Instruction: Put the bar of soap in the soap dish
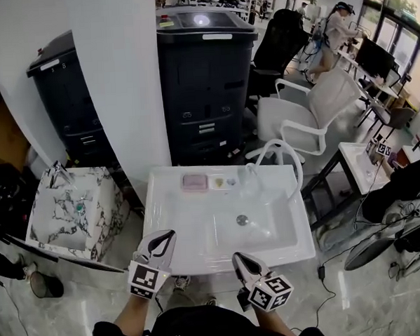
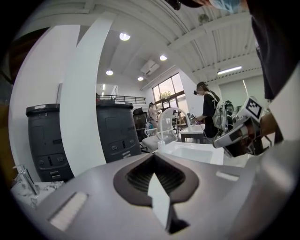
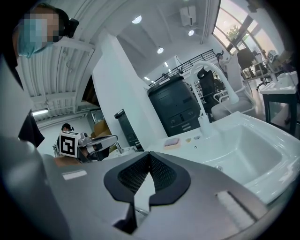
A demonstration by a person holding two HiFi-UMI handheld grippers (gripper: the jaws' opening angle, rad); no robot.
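A pink rectangular soap dish [image 1: 194, 181] lies on the back ledge of the white sink [image 1: 164, 233], left of the white faucet [image 1: 274, 152]. Right beside the dish lies a small pale yellow piece [image 1: 218, 183], likely the soap, though it is too small to be sure. The right gripper view shows the dish [image 3: 172, 141] and that piece [image 3: 188, 139] far ahead. My left gripper [image 1: 168, 235] hovers shut and empty over the sink's front left corner. My right gripper [image 1: 238, 256] hangs shut and empty at the front rim. Each gripper view shows its own jaws [image 2: 152, 156] [image 3: 150, 154] closed, and the other gripper [image 2: 236, 135] [image 3: 98, 140].
A marble-patterned basin [image 1: 71, 206] stands at the left, and a white pillar [image 1: 118, 84] and black cabinets [image 1: 205, 80] behind the sink. A white chair [image 1: 312, 116] and a second white basin [image 1: 361, 164] are at the right. A person [image 1: 335, 31] stands far back.
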